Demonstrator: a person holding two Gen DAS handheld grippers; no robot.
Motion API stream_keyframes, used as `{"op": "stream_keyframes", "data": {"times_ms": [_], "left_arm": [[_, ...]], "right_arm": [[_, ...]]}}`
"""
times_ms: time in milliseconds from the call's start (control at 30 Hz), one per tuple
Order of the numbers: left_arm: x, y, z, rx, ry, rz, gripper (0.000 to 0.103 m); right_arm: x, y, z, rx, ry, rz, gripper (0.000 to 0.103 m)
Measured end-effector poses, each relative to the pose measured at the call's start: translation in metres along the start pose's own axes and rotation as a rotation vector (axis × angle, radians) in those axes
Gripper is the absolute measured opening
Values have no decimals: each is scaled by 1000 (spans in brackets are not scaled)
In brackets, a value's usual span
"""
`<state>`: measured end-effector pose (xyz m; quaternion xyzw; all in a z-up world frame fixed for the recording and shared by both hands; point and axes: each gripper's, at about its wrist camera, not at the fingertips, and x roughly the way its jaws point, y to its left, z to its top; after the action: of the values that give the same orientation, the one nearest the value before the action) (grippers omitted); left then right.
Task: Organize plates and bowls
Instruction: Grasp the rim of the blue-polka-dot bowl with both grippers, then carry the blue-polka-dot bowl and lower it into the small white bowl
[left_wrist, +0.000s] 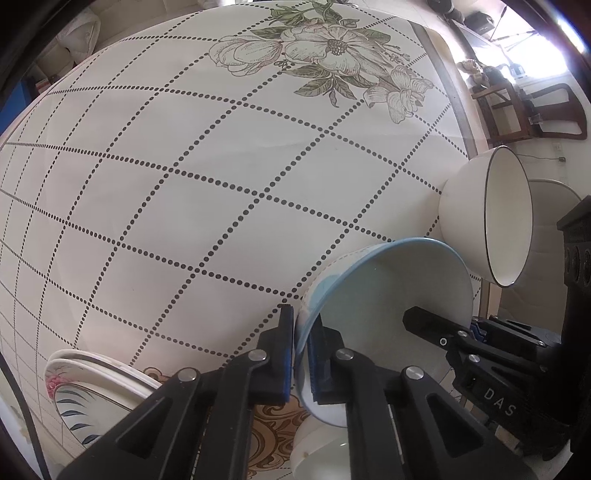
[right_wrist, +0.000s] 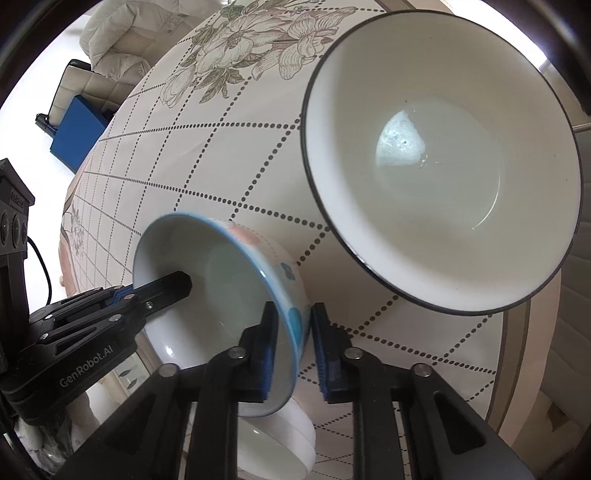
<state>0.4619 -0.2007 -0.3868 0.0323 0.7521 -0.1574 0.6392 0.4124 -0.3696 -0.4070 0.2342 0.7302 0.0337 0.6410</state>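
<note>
A blue-rimmed bowl with pastel dots hangs tilted above a plain white bowl at the table's near edge. Beside it stands a larger black-rimmed white bowl. Painted plates lie stacked nearby.

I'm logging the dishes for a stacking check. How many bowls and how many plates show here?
Bowls: 3 — blue-rimmed bowl, dark-rimmed white bowl, plain white bowl
Plates: 2 — stacked plates
Total: 5
</note>
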Motion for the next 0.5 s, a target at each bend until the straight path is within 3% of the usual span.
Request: {"op": "stream_keyframes", "data": {"times_ms": [500], "left_arm": [[-27,-25,-10,14,-31,36,4]], "right_arm": [[-20,-4,-2,2,-3,6,11]]}}
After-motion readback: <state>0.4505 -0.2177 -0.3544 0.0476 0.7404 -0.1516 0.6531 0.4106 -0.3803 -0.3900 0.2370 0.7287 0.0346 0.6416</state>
